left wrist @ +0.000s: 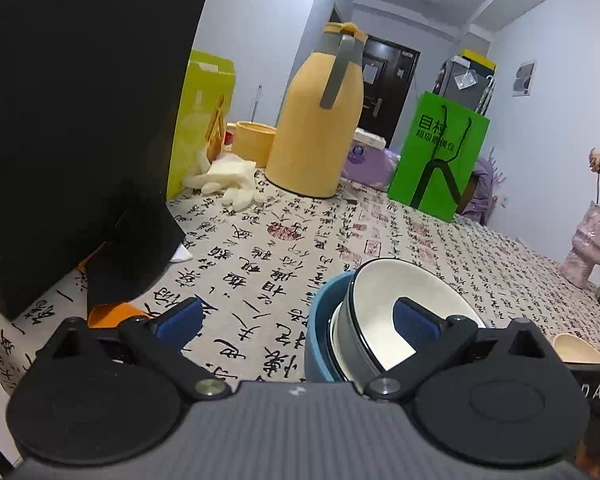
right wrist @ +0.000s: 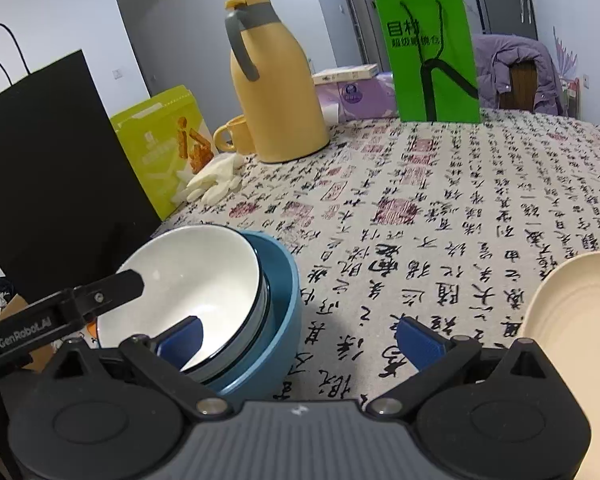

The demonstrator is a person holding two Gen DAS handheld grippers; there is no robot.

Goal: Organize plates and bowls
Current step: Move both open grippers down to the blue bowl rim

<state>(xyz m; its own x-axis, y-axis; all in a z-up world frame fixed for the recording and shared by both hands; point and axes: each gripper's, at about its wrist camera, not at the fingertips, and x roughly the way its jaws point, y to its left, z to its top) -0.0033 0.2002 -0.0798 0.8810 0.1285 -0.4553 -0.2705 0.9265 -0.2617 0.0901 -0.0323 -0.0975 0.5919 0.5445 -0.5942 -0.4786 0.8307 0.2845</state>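
A white bowl with a dark rim (left wrist: 396, 300) lies tilted inside a blue bowl (left wrist: 320, 344) on the calligraphy-print tablecloth (left wrist: 260, 248). My left gripper (left wrist: 298, 322) is open; its right pad sits over the white bowl's inside, and its left pad hangs over bare cloth. In the right wrist view the same white bowl (right wrist: 188, 276) and blue bowl (right wrist: 284, 320) stand at the lower left. One black finger (right wrist: 116, 284) of the left gripper reaches over the white bowl's rim. My right gripper (right wrist: 300, 342) is open and holds nothing. A cream plate (right wrist: 572, 320) lies to its right.
A yellow thermos jug (right wrist: 276, 92), a yellow mug (right wrist: 232, 134), a green paper bag (right wrist: 432, 60), a black paper bag (right wrist: 48, 168), a lime snack box (right wrist: 164, 148) and white gloves (right wrist: 216, 180) crowd the far and left sides. A pink vase (left wrist: 588, 248) stands at the right.
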